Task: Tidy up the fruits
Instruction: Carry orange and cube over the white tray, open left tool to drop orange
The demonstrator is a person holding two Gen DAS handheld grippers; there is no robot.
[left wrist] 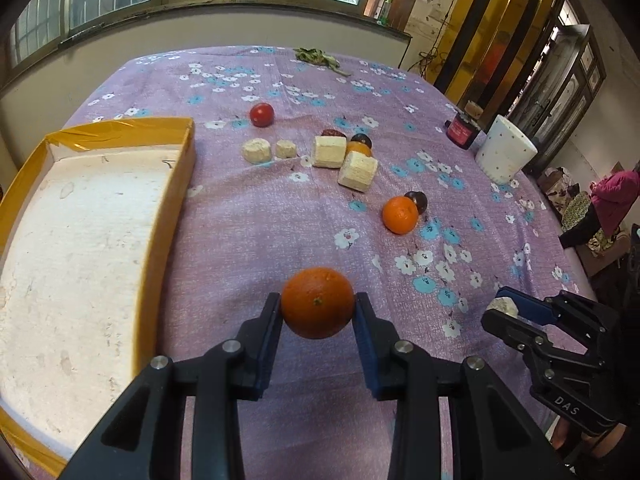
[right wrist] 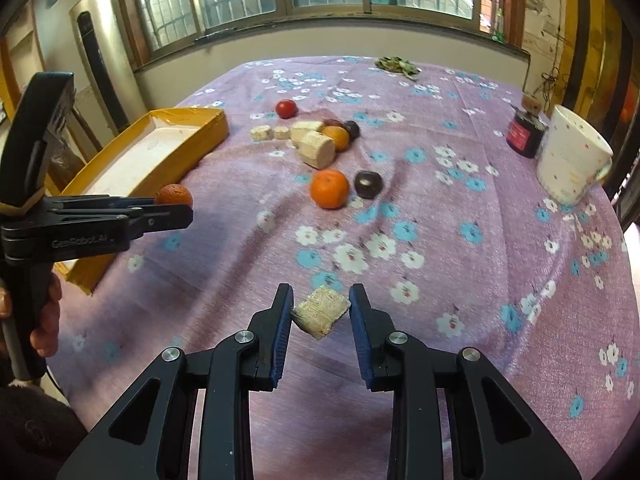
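- The left gripper (left wrist: 318,306) is clamped on an orange (left wrist: 318,303), a pad pressed against each flank, and the fruit hangs clear of the purple flowered tablecloth (left wrist: 248,240), near the open yellow-rimmed box (left wrist: 176,184) on its left.
- The right gripper (right wrist: 320,310) is closed on a pale corn-cob piece (right wrist: 320,311), held cornerwise between the blue pads above the cloth.
- Still on the cloth: a second orange (right wrist: 329,188) beside a dark plum (right wrist: 367,184), a tomato (right wrist: 286,108) further back, and a cluster of cob pieces (right wrist: 316,148) with another small orange and dark fruits touching them.
- The orange looks firm and fairly weighty, with a dimpled rind that should grip well. Across its widest girth, as now, seems the safest hold; a hard squeeze could bruise it.
- The cob piece looks light, stiff and rough. The corner hold may let it swivel, so flat faces would serve better.
- The tomato and plum look smooth and soft-skinned, probably slippery and easily bruised.
- Writing: "DAS" shows on the right gripper's body in the left wrist view, and "GeeRobot_AI", as far as it can be read, on the left gripper's body in the right wrist view. The label on the dark red jar (right wrist: 524,136) next to the spotted white cup (right wrist: 572,160) is too blurred to read.
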